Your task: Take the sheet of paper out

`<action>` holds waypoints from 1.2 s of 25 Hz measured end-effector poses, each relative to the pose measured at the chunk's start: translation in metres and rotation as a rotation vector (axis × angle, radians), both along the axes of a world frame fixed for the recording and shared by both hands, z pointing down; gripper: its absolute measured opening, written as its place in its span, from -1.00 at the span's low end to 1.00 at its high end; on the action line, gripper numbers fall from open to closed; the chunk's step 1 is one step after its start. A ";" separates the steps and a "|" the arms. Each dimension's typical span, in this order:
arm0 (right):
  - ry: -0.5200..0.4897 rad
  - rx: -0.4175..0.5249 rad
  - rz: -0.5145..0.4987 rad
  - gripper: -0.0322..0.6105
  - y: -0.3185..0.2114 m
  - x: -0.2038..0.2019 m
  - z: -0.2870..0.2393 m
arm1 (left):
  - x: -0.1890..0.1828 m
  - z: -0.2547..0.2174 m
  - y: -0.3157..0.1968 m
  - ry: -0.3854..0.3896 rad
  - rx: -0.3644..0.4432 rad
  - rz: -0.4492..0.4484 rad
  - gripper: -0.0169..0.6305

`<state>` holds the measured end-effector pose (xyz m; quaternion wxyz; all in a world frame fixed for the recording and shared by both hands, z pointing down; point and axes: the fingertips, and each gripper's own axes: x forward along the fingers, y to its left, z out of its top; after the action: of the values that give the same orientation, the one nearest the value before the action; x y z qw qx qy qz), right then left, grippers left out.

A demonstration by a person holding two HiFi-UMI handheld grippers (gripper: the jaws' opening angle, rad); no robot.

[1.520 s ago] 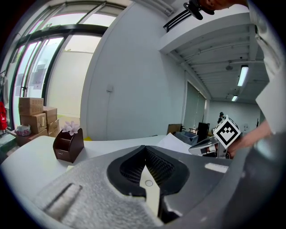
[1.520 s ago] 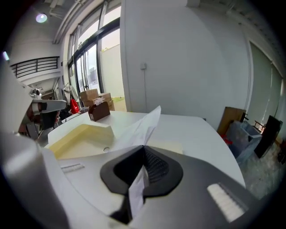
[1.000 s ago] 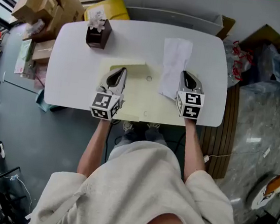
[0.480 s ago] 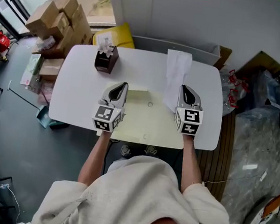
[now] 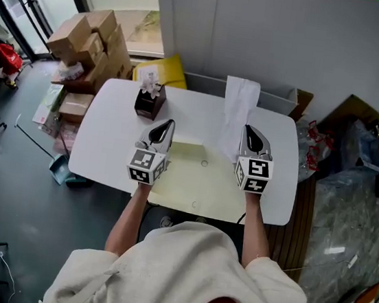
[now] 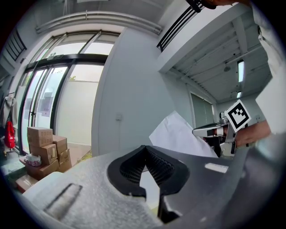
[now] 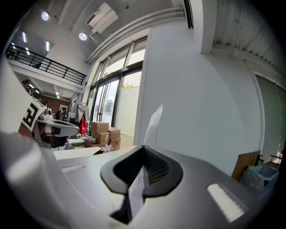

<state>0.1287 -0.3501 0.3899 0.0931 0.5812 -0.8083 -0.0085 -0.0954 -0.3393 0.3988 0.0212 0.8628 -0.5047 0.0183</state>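
A white sheet of paper (image 5: 239,109) stands up from my right gripper (image 5: 248,129), which is shut on its lower edge; in the right gripper view the sheet (image 7: 152,123) runs up from between the jaws of that gripper (image 7: 144,150). A pale yellow folder (image 5: 196,179) lies over the white table (image 5: 107,143), with its near edge past the table's front. My left gripper (image 5: 168,122) is at the folder's far left corner. A pale strip shows between the shut jaws of the left gripper (image 6: 145,150). The sheet (image 6: 178,134) also shows in the left gripper view.
A brown tissue box (image 5: 149,100) stands at the table's far left. Stacked cardboard boxes (image 5: 90,41) and a yellow bag (image 5: 160,71) sit on the floor beyond it. A grey bin (image 5: 280,97) is against the wall behind the table. Clutter lies on the floor at right.
Both grippers have risen, and the right one has carried the white sheet upward and toward the wall. The head camera has also moved, showing more of the floor and wall.
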 end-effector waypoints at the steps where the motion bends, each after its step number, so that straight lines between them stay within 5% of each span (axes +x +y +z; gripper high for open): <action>1: 0.001 0.003 -0.004 -0.89 -0.001 -0.002 -0.002 | -0.001 -0.002 -0.001 0.001 0.003 -0.002 -0.95; 30: 0.017 0.021 -0.028 -0.89 -0.007 -0.021 -0.012 | -0.009 -0.019 -0.014 0.003 0.030 -0.006 -0.95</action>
<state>0.1080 -0.3571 0.3782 0.0937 0.5708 -0.8154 -0.0234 -0.1046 -0.3531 0.3800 0.0089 0.8615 -0.5076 0.0094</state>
